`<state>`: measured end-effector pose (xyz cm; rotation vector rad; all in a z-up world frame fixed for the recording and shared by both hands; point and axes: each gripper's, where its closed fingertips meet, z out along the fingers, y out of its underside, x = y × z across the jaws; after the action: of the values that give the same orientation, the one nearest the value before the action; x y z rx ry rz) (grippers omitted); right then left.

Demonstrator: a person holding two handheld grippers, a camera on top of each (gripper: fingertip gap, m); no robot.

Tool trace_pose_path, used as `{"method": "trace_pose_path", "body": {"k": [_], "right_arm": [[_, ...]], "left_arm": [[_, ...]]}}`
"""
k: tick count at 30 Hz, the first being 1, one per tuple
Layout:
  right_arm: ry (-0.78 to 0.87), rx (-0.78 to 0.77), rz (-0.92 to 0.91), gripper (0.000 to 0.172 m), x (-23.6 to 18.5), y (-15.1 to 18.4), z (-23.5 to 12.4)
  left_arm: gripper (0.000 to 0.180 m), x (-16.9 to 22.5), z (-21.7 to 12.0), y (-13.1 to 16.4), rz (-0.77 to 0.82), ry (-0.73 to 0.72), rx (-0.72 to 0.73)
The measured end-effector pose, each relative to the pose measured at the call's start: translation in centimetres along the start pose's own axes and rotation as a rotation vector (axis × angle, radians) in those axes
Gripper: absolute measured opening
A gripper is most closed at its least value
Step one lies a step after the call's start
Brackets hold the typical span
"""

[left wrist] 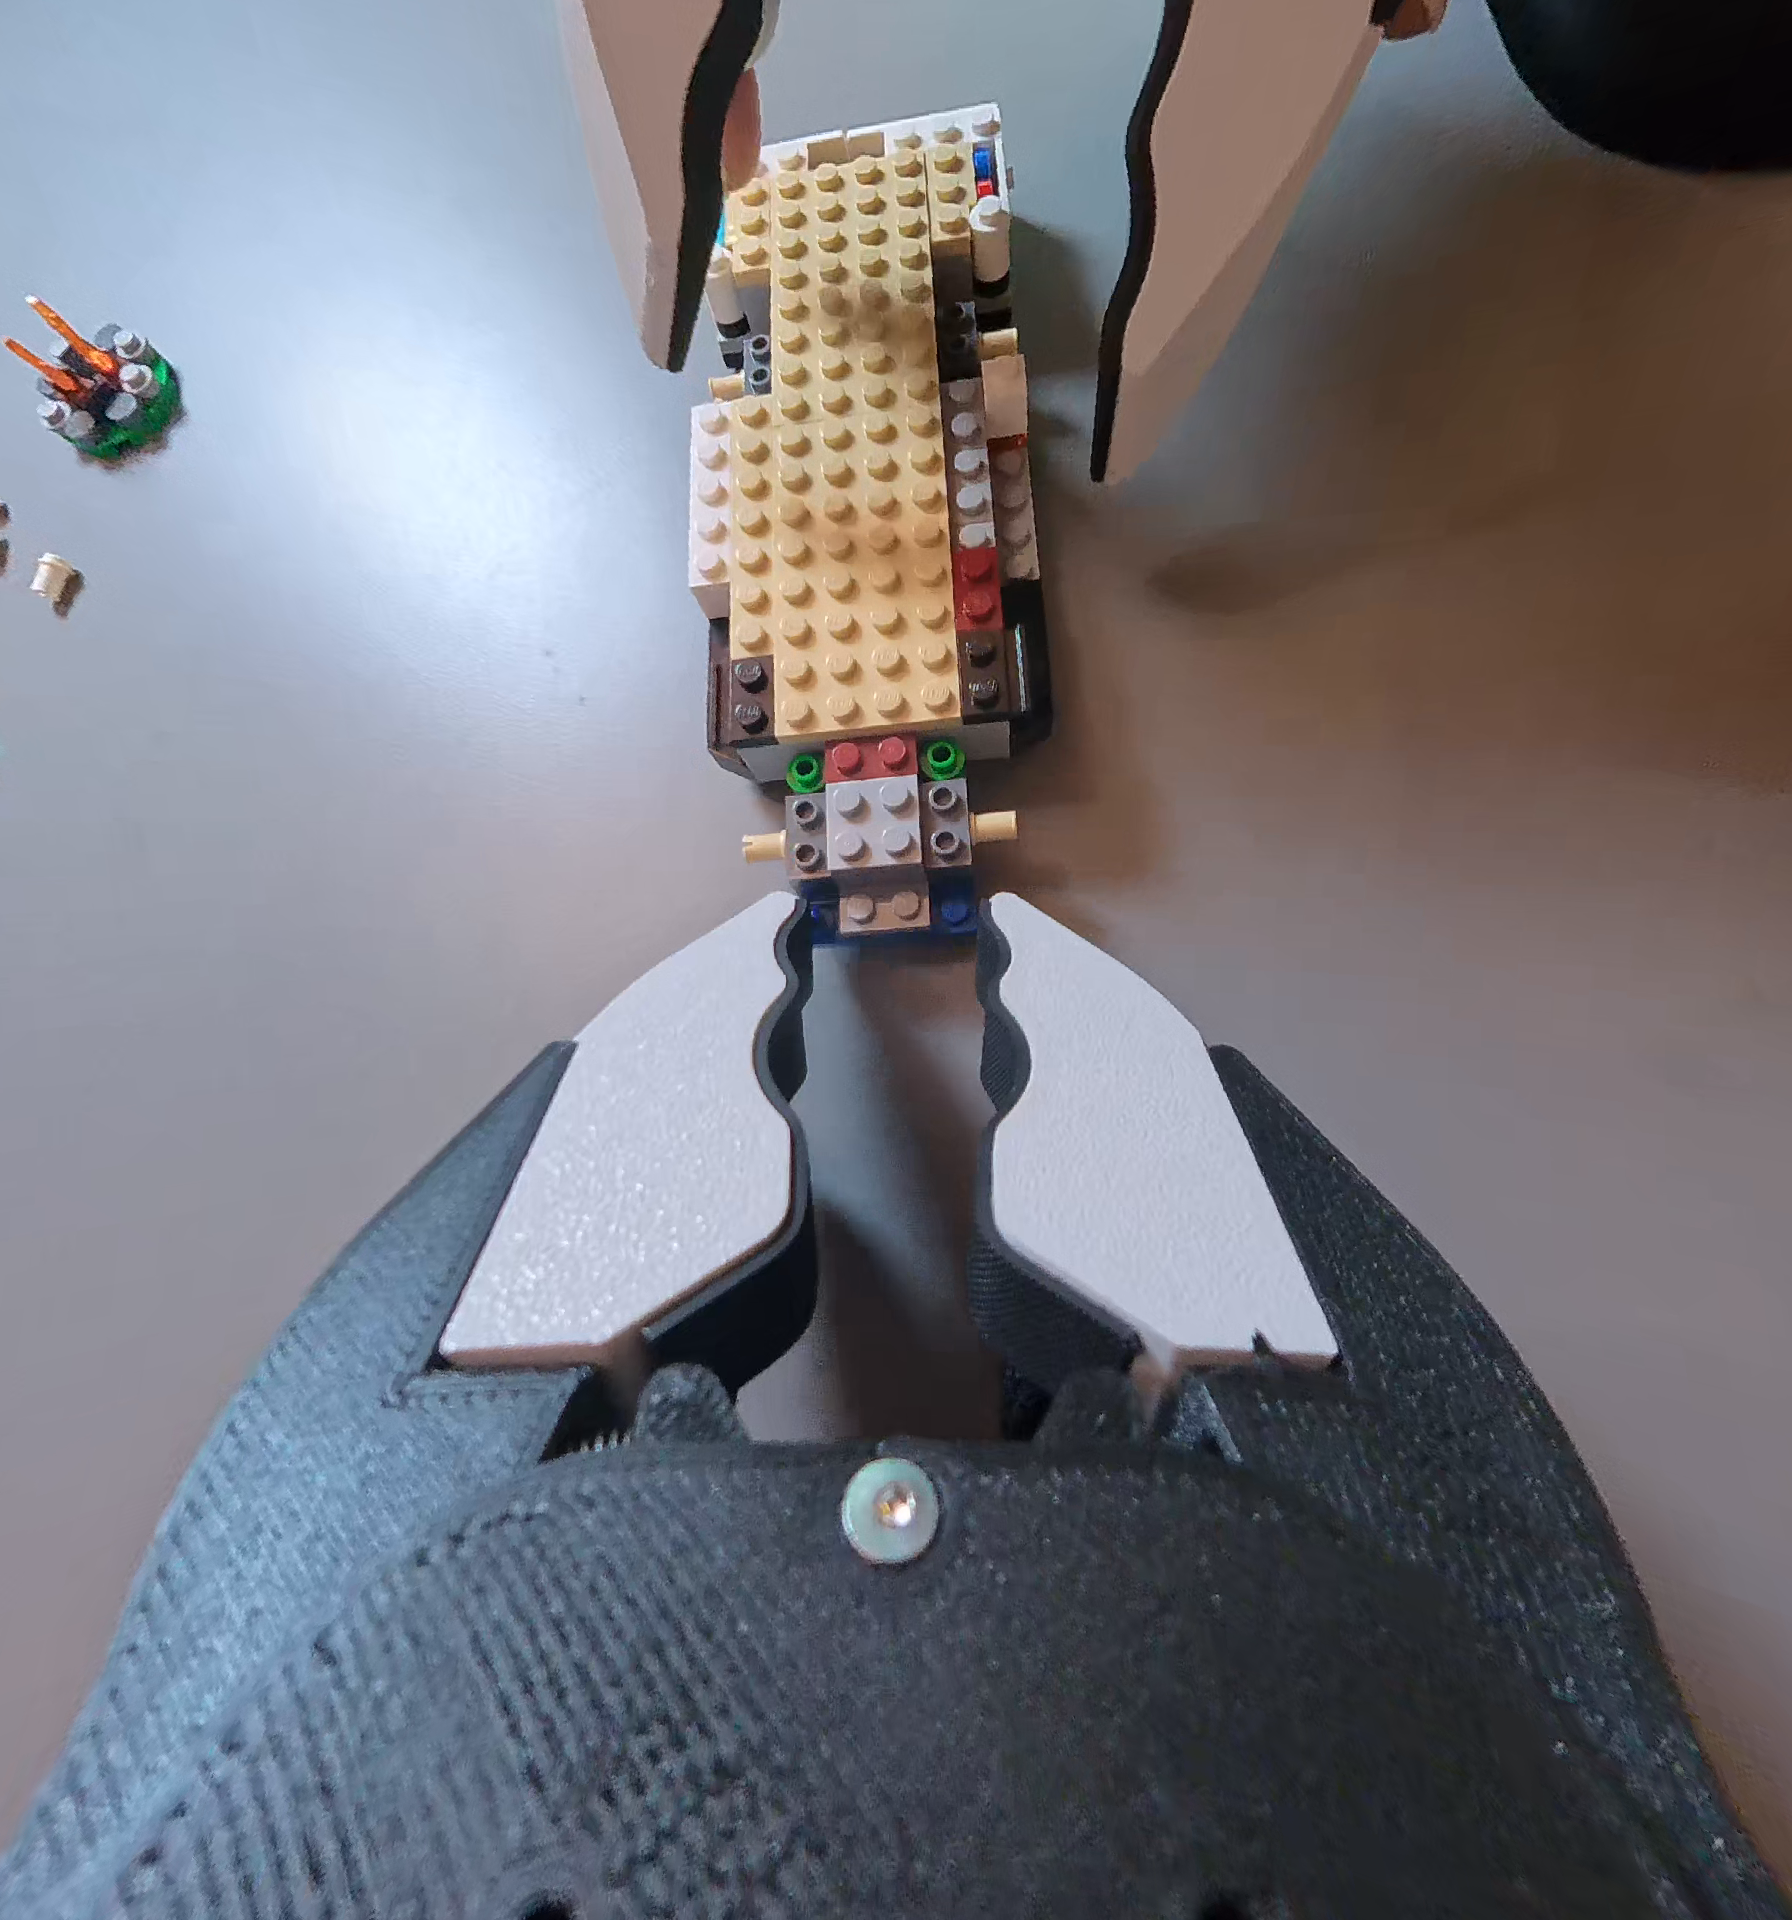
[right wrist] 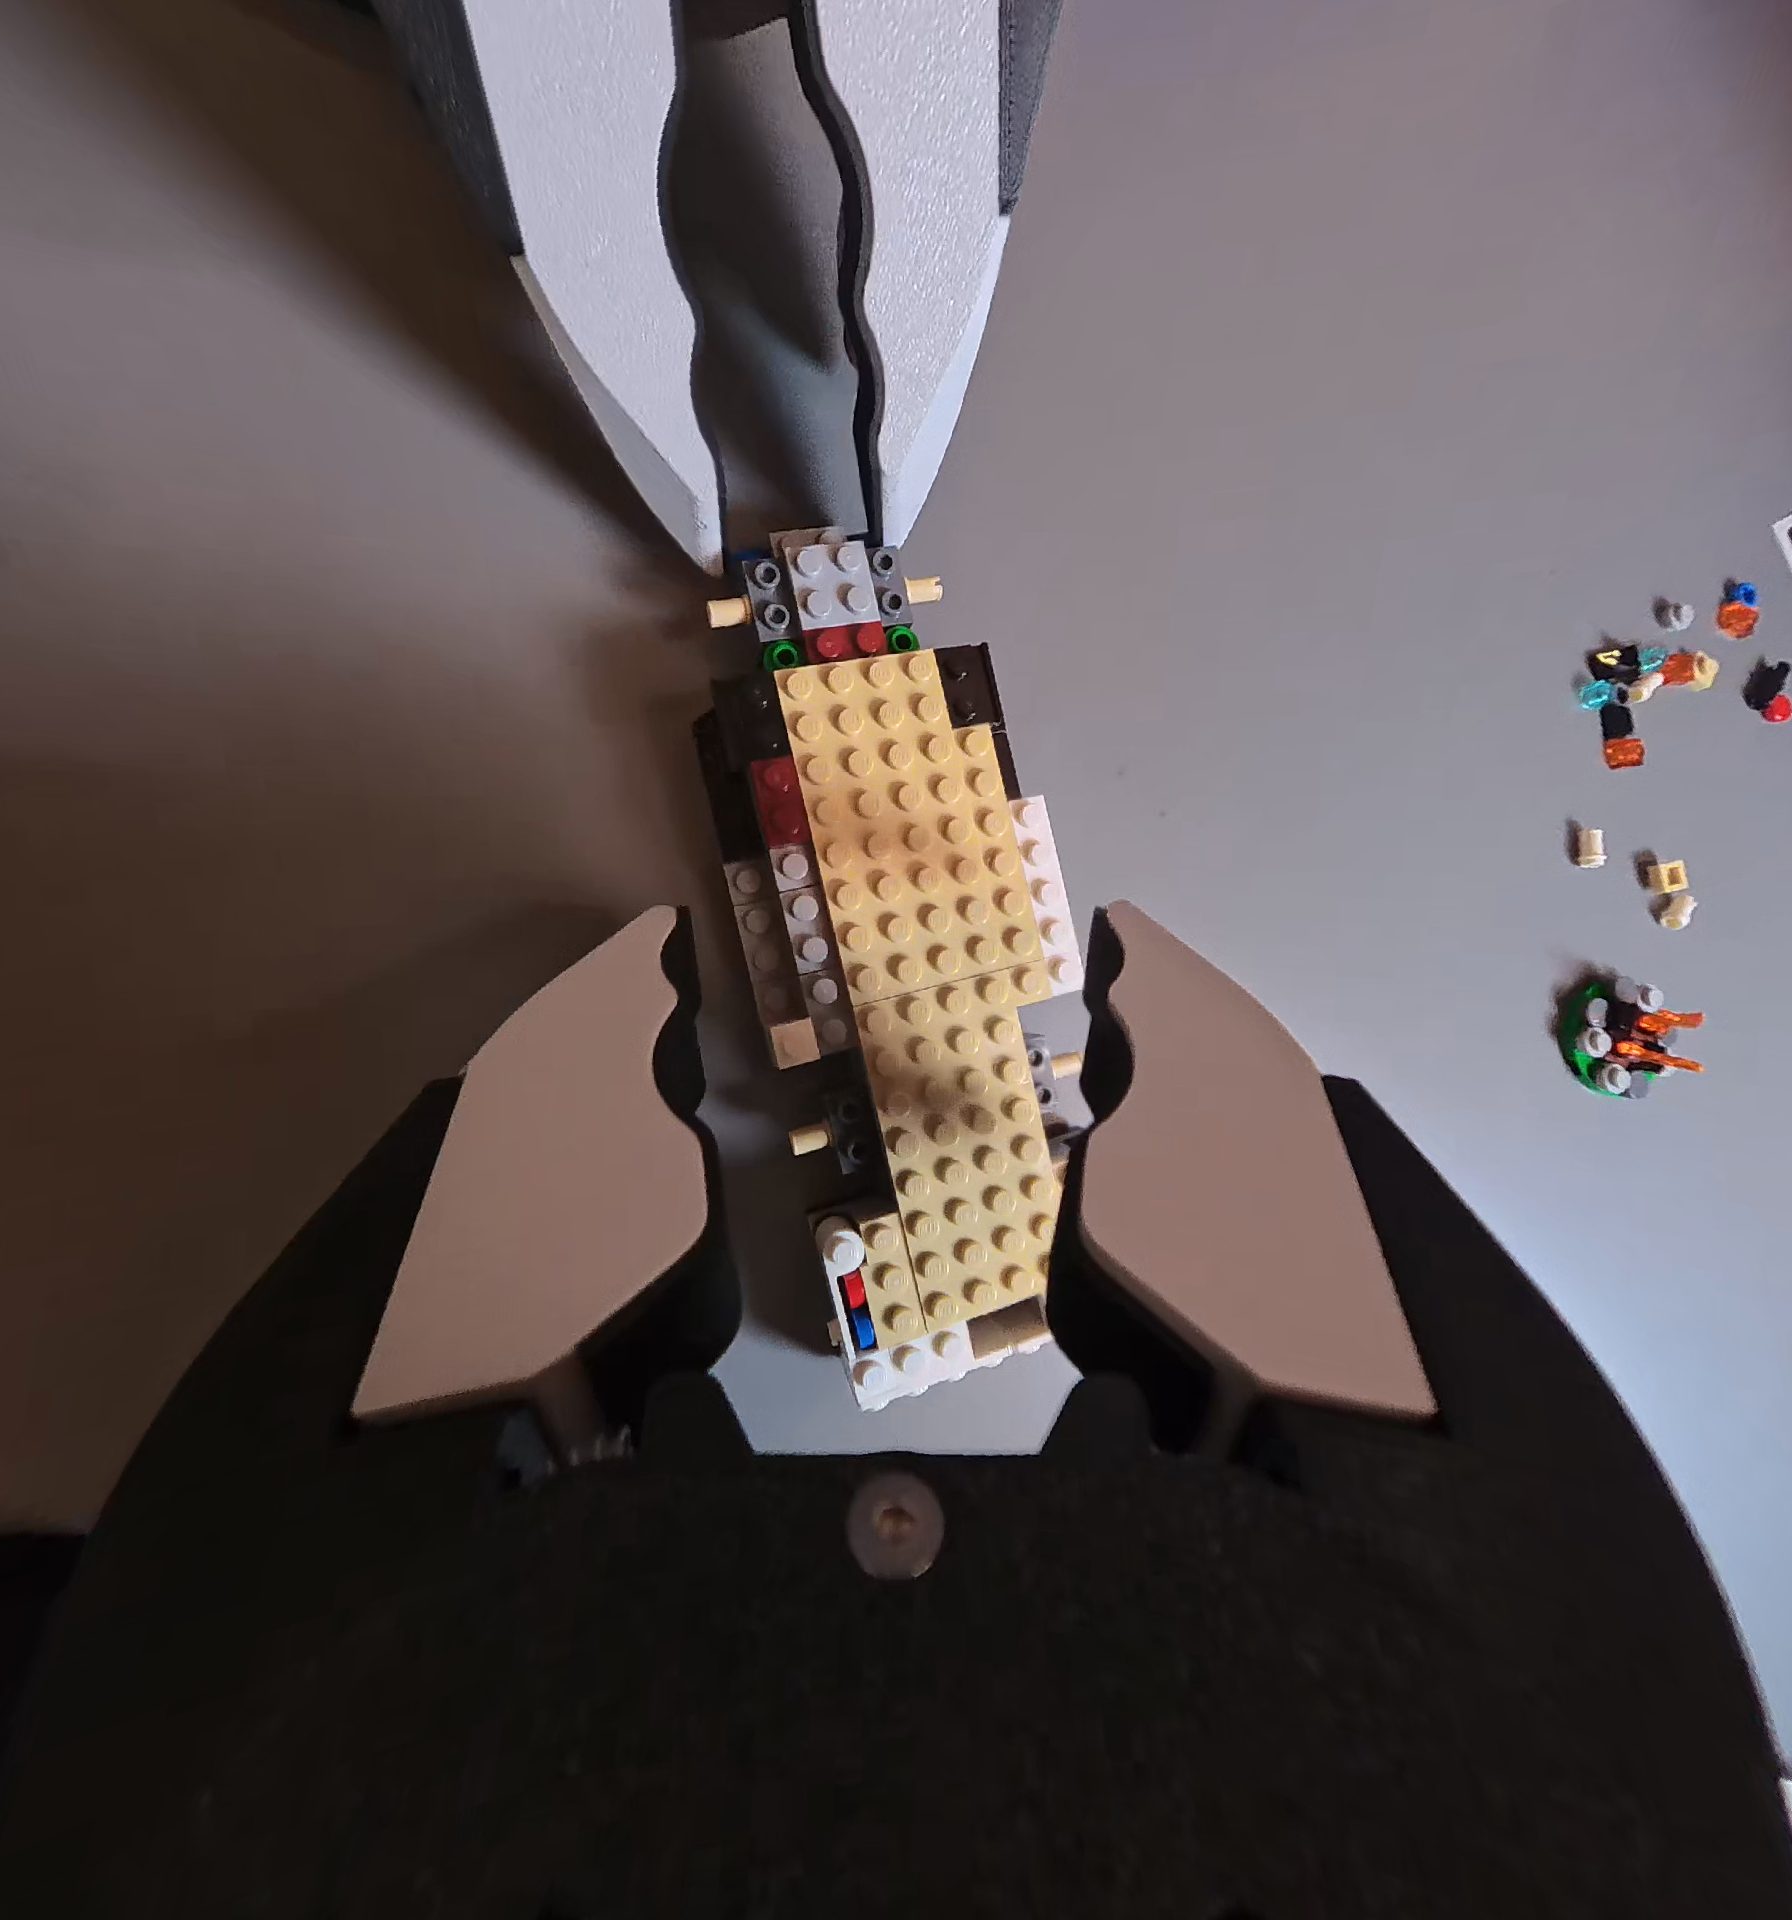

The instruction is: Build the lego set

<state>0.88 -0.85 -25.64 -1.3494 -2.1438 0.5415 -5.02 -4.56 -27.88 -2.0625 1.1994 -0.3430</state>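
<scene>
Tan-topped brick model [left wrist: 850, 499] with dark red, grey, green, blue bits; grey table [left wrist: 300, 935]; orange-and-green mini build [left wrist: 107, 384].

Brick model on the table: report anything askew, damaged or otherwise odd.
The brick model lies skewed between the right gripper fingers, close to one and clear of the other. Its side pegs are bare. Small loose pieces lie scattered on the table. No breakage shows.
</scene>
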Motion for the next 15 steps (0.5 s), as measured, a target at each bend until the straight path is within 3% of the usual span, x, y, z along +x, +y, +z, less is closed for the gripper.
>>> {"method": "trace_pose_path", "body": {"k": [8,15], "right_arm": [[0.130,0.053,-0.028,0.072,-0.1,-1.2,0.1],[0.364,-0.068,-0.246,0.071,-0.7,-2.5,2.4]], "left_arm": [[0.029,-0.4,-0.1,0.1,-0.029,0.004,0.001],[0.029,-0.6,0.2,-0.1,-0.075,0.012,-0.004]]}}
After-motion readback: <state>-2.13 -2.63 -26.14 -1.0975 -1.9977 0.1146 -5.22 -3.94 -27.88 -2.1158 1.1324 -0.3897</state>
